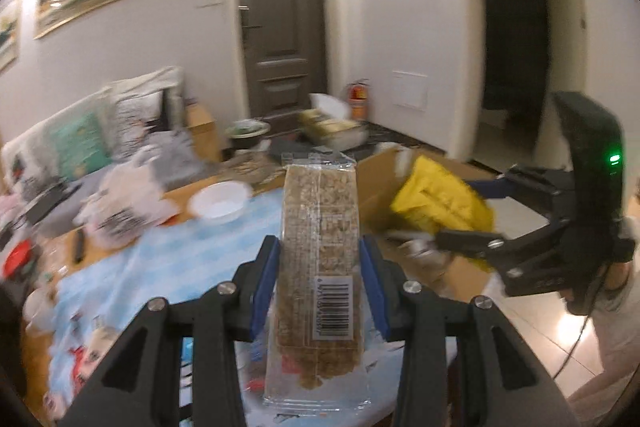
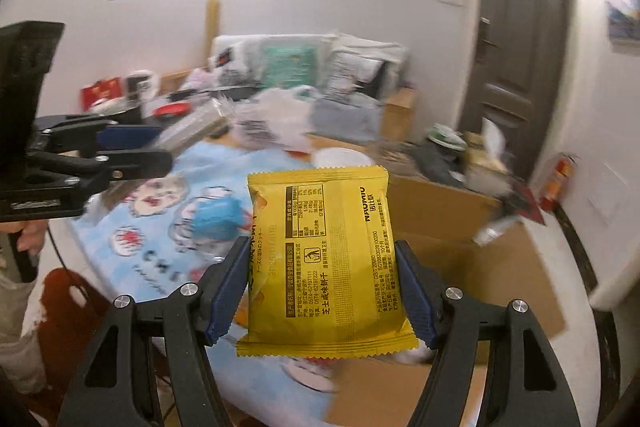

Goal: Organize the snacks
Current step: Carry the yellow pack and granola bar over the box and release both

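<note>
My left gripper (image 1: 319, 267) is shut on a long clear pack of brown grain bars (image 1: 320, 239) with a barcode, held up above the table. My right gripper (image 2: 320, 279) is shut on a yellow biscuit packet (image 2: 324, 259), its printed back facing the camera. In the left wrist view the right gripper (image 1: 460, 215) shows at the right with the yellow packet (image 1: 440, 203) over an open cardboard box (image 1: 380, 183). In the right wrist view the left gripper (image 2: 132, 147) shows at the left with the clear pack (image 2: 192, 129).
A light blue printed cloth (image 1: 180, 259) covers the table, with a white bowl (image 1: 219, 203) on it. The cardboard box (image 2: 480, 259) stands to the right of the table. Bags and cushions crowd the sofa (image 2: 300, 75). A dark door (image 1: 280, 27) and a fire extinguisher (image 1: 358, 101) stand behind.
</note>
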